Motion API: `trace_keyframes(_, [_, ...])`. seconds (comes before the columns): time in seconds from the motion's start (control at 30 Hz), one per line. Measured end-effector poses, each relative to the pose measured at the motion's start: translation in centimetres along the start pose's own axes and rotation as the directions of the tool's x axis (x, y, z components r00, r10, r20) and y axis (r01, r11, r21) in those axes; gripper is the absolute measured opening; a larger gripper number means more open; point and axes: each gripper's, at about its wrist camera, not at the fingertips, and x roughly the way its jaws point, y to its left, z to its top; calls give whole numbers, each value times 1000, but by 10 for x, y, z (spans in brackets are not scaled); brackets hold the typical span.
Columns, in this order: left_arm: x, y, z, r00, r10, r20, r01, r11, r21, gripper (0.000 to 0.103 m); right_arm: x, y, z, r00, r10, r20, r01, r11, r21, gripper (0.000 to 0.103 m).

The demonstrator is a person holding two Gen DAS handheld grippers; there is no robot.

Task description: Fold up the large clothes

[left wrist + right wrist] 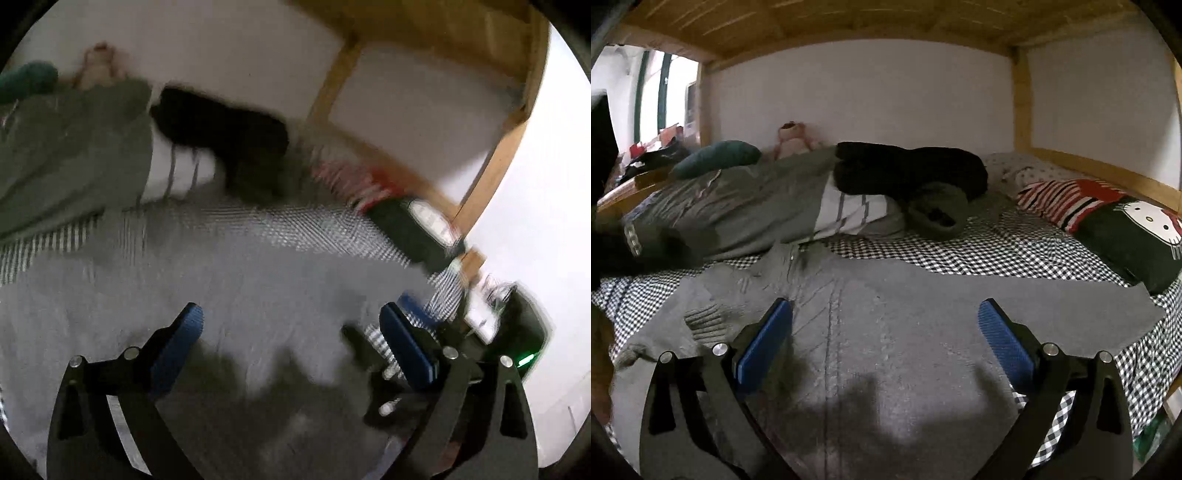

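My grey sweater [886,332] lies spread flat on the bed [1015,251], near its front edge. Both my left tongs [291,332] and right tongs [884,325] hang released, gripping nothing. Next, I reckon, I pinch a sleeve [705,317] to fold inward.

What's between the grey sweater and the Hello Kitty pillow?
Just a strip of checked sheet. In the right wrist view the grey sweater lies flat in front and the Hello Kitty pillow sits back right, with nothing else between them.
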Motion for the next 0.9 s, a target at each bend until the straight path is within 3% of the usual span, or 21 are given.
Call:
trace_keyframes(0.07, [-15, 5, 12, 996, 79, 35, -80, 997, 16, 94, 1, 14, 1, 1000, 27, -12, -28, 996, -91, 100])
trace_keyframes(0.1, [-25, 16, 13, 987, 156, 43, -157, 988, 11, 95, 3, 28, 2, 999, 39, -11, -40, 986, -162, 100])
trace_keyframes(0.17, [-36, 45, 7, 954, 298, 39, -298, 955, -18, 95, 7, 54, 2, 997, 78, -5, -77, 960, -270, 100])
trace_keyframes(0.23, [-43, 88, -10, 895, 446, 10, -445, 893, -65, 95, 9, 89, 0, 990, 140, 20, -122, 917, -381, 100])
trace_keyframes(0.27, [-43, 108, -19, 873, 487, -19, -487, 869, -88, 95, 11, 109, -3, 984, 174, 35, -142, 887, -440, 100])
trace_keyframes(0.33, [-39, 154, -44, 873, 478, -100, -488, 852, -186, 95, 17, 144, -13, 973, 231, 30, -178, 819, -546, 100])
trace_keyframes(0.4, [-34, 183, -66, 898, 415, -146, -440, 848, -295, 95, 25, 177, -26, 961, 276, -8, -218, 743, -633, 100])
trace_keyframes(0.47, [-24, 200, -86, 912, 374, -167, -409, 841, -354, 95, 33, 198, -35, 958, 283, -36, -233, 704, -671, 99])
trace_keyframes(0.53, [-16, 197, -99, 906, 399, -141, -423, 852, -308, 95, 52, 214, -45, 960, 255, -117, -263, 673, -691, 96])
trace_keyframes(0.57, [-15, 190, -103, 899, 418, -129, -437, 857, -274, 95, 58, 219, -49, 959, 242, -147, -274, 662, -698, 84])
trace_keyframes(0.63, [-5, 173, -109, 867, 481, -132, -497, 852, -165, 95, 74, 222, -61, 959, 191, -211, -285, 645, -709, 62])
trace_keyframes(0.7, [3, 170, -108, 856, 500, -128, -515, 845, -142, 95, 78, 220, -68, 955, 189, -229, -297, 651, -699, 41])
trace_keyframes(0.8, [5, 181, -104, 873, 476, -111, -488, 855, -177, 95, 74, 202, -57, 930, 267, -253, -366, 745, -557, 30])
trace_keyframes(0.9, [8, 179, -103, 871, 477, -116, -490, 853, -178, 95, 78, 176, -44, 944, 252, -211, -322, 839, -438, 24])
